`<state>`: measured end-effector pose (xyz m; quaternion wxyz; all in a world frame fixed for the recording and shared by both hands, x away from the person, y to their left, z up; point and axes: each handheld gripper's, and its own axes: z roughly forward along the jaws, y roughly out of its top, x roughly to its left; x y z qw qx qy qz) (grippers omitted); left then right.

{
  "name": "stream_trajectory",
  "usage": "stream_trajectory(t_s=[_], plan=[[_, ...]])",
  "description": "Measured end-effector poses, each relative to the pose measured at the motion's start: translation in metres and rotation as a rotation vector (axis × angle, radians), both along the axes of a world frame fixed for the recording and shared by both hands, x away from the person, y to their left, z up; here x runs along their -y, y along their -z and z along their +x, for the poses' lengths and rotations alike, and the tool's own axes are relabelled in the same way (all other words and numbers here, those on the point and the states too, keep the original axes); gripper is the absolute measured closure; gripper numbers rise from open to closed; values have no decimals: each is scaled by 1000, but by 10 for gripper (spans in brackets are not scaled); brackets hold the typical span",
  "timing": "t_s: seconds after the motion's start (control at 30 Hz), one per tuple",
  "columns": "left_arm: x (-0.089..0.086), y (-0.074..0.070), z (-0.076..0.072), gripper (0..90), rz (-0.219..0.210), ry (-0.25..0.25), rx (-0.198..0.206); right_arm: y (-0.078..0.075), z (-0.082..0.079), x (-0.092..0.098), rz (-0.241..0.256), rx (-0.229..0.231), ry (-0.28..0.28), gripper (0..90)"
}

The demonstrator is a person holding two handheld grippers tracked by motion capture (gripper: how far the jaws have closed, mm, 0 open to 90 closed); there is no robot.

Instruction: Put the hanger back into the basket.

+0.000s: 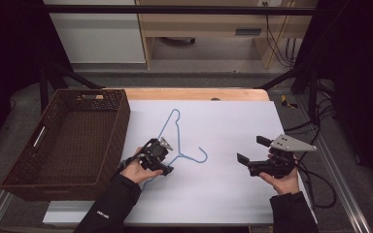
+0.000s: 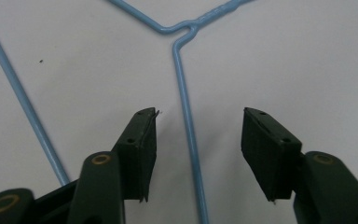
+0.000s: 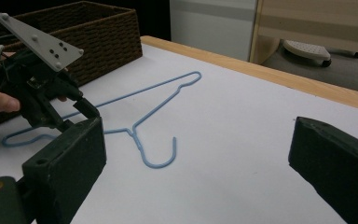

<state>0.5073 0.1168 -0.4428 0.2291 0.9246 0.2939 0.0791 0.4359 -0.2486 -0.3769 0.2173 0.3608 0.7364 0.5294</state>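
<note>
Blue wire hanger (image 1: 177, 141) between spread left hand-held gripper (image 2: 198, 140) jaws, wicker basket (image 1: 68, 141) beside, right hand-held gripper (image 1: 248, 151) released

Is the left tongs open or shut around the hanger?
Open: the left tongs straddle the blue hanger wire, jaws apart, neither touching it.

We take the blue wire hanger (image 1: 177, 141) as our landmark. Left of it stands the wicker basket (image 1: 108, 141), whose tall wall closes that side and leaves just a narrow strip of white sheet (image 1: 233, 121) between them. Right of the hanger the sheet lies bare and wide, open to a pass, as far as the right gripper (image 1: 250, 149), held well apart with jaws spread. Beyond the hanger the sheet is also bare up to the wooden table edge (image 1: 194, 93). Our left gripper (image 2: 198, 140) sits over the hanger's near end, jaws parted to either side of the neck wire, neither pad touching it.
</note>
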Motion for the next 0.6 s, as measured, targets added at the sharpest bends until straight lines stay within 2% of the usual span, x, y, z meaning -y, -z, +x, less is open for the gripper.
stream_trajectory(t_s=[0.43, 0.5, 0.6], plan=[[3, 9, 3, 580, 33, -16, -14, 0, 0, 0, -4, 0, -5, 43], [2, 9, 4, 585, 28, -20, -16, 0, 0, 0, -4, 0, -6, 43], [2, 9, 3, 638, 26, -22, -19, 1, 0, 0, -5, 0, -5, 43]])
